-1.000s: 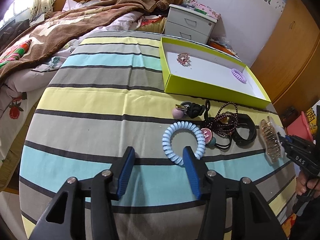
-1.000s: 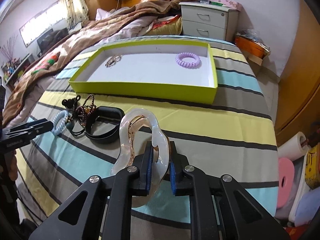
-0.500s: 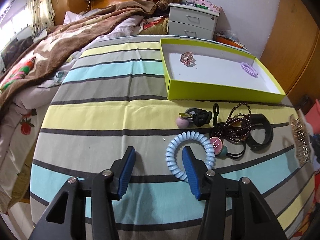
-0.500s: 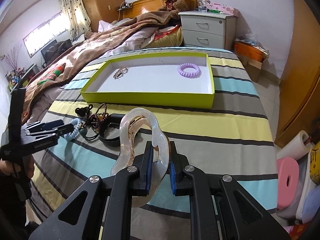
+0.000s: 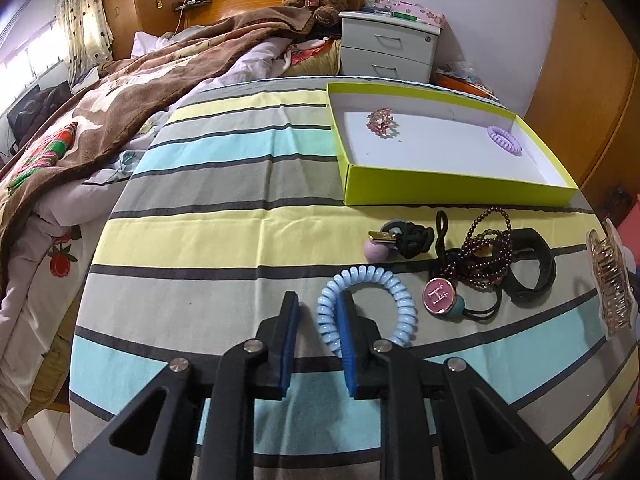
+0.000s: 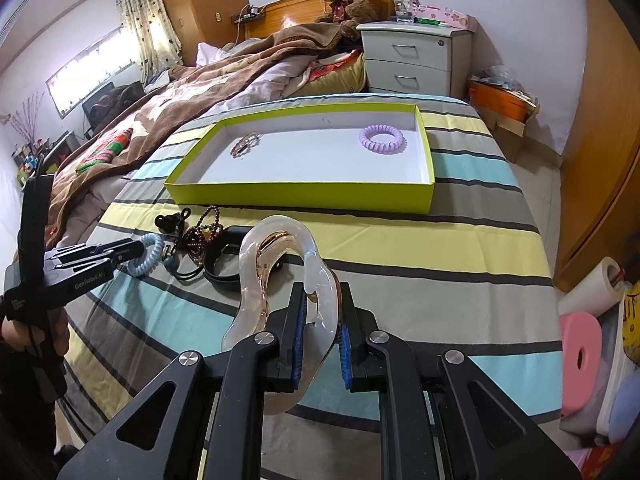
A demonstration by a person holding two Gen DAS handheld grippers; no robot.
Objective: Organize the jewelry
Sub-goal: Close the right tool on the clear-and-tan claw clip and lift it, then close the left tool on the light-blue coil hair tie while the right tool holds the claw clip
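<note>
Left gripper (image 5: 316, 312) jaws closing since earlier around pale-blue coiled hair tie (image 5: 366, 304) on striped cloth | right gripper (image 6: 320, 312) clamps translucent claw clip (image 6: 280, 280), bound for yellow-green tray (image 6: 304, 196)
</note>
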